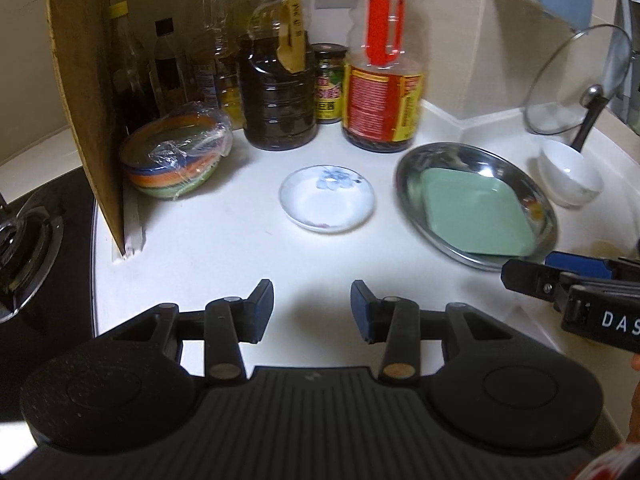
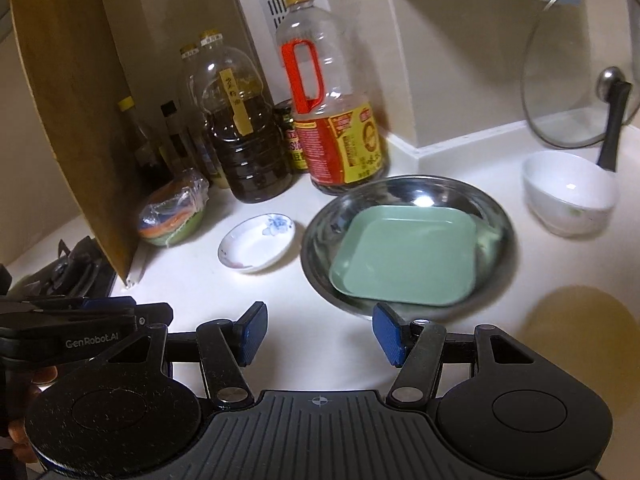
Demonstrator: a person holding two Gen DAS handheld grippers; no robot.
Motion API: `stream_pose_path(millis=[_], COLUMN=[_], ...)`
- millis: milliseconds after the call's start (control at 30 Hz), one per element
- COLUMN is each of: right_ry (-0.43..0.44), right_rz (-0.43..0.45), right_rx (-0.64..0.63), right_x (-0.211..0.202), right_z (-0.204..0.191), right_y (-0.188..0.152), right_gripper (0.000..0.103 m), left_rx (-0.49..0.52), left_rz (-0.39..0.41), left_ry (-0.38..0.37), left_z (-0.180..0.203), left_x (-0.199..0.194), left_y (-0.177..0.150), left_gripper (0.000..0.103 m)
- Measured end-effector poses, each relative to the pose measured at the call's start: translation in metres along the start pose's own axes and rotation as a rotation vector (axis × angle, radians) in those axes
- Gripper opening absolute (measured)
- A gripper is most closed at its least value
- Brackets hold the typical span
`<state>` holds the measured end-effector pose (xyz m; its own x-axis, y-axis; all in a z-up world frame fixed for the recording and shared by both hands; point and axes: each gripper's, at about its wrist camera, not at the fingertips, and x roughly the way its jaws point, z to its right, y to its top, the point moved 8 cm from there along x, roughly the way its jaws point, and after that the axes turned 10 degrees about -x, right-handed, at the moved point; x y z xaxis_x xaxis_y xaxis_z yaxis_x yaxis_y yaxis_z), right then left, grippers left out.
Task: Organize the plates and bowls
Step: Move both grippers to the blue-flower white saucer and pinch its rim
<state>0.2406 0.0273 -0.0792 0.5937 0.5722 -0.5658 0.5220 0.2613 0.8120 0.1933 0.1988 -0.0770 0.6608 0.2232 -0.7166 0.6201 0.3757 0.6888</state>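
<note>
From the left wrist view, the left gripper point(image 1: 312, 308) hangs over the white bench point(image 1: 224, 264) with its fingers point(image 1: 262, 300) released, bare bench between them. The steel dish point(image 1: 408, 184) is the landmark: a square green plate point(image 1: 476, 216) lies inside it. Just left of the dish sits a small white saucer point(image 1: 326, 200) with a blue flower; farther left, a wrapped stack of coloured bowls point(image 1: 176, 160) rests beside an upright wooden board point(image 1: 84, 80). Right of the dish stands a white bowl point(image 1: 570, 172), with a glass lid point(image 1: 580, 80) leaning behind it. Behind the dish stands a red-handled bottle point(image 1: 382, 76). The right gripper's fingers enter just below the dish's near rim.

From the right wrist view, the right gripper point(image 2: 318, 334) has its fingers point(image 2: 386, 334) released, holding nothing, just before the steel dish's point(image 2: 320, 240) near rim. The green plate point(image 2: 404, 256) lies in the dish, the saucer point(image 2: 256, 242) just left of it, the white bowl point(image 2: 568, 192) to its right. The left gripper point(image 2: 120, 308) shows well left of the dish.
</note>
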Motion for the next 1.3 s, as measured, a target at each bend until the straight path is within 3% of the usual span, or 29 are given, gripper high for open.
stream_pose_path(millis=[267, 700, 1300], right_ry=[0.021, 0.017, -0.090], right_rz=[-0.009, -0.038, -0.098], right_rx=[-0.014, -0.037, -0.002], right_x=[0.045, 0.111, 0.168], right_z=[-0.017, -0.033, -0.033], right_y=[0.018, 0.040, 0.043], right_gripper=[0.059, 0.042, 0.031], left_rx=[0.003, 0.022, 0.063], left_rz=[-0.006, -0.002, -0.046], left_ry=[-0.017, -0.056, -0.101], left_z=[-0.019, -0.028, -0.027], left_x=[0.038, 0.086, 0.133], left_y=[0.025, 0.056, 0.070], left_gripper=[0.039, 0.035, 0.029])
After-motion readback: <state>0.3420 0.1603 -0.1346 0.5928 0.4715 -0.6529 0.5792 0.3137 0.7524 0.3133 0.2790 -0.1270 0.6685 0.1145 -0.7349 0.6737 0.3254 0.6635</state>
